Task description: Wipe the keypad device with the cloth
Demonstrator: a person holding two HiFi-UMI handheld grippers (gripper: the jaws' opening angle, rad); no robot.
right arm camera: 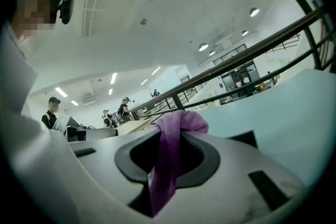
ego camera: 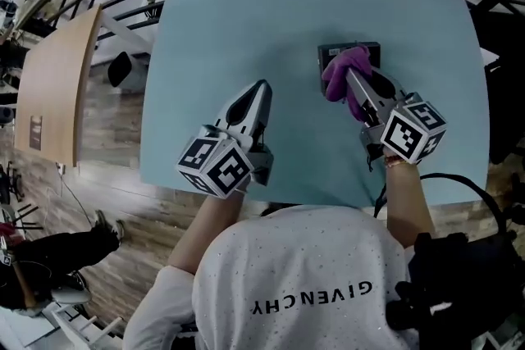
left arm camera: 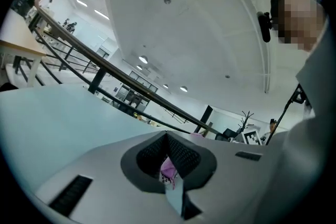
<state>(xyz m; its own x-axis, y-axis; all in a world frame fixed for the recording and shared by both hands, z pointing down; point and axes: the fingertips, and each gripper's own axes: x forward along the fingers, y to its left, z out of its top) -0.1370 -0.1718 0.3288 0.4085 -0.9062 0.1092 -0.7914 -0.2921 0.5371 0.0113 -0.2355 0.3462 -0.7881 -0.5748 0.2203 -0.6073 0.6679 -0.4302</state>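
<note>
Keypad device [ego camera: 368,53] on right half of tabletop [ego camera: 246,12], well in from far and right edges; wide bare surface to left and beyond. Right gripper [ego camera: 353,83] clenched on purple cloth [ego camera: 335,76], cloth bunched on device's near-left part. Left gripper [ego camera: 261,91] closed, empty, over bare tabletop, well apart from device.

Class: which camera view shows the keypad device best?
The head view: the keypad device lies on the table, partly under the purple cloth. The right gripper view shows one dark corner; the left gripper view at most a speck.
</note>
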